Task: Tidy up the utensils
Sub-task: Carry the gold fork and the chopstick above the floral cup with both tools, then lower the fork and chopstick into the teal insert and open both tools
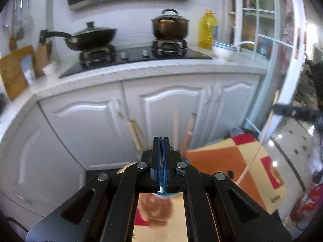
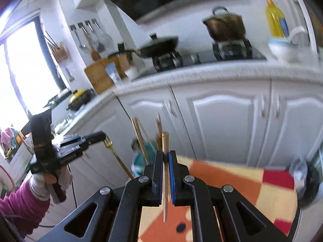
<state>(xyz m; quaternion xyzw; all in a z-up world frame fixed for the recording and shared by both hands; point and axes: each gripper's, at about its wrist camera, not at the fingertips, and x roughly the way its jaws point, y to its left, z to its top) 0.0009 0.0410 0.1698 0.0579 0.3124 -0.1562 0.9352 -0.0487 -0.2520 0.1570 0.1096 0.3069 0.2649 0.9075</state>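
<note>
Chopstick point(image 2: 165, 173) upright, clamped in right gripper point(image 2: 166, 157), left gripper point(image 2: 101, 139) level, gripping gold fork point(image 2: 117, 157).

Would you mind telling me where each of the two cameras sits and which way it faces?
Left wrist: on the left gripper, facing the white cabinets and stove; own shut fingers show, nipping something thin.
Right wrist: on the right gripper, facing the same cabinets from further right; its fingers clamp a chopstick, and the left gripper holding a gold fork shows.
Shared: wok, pot, oil bottle, blue utensil cup.
</note>
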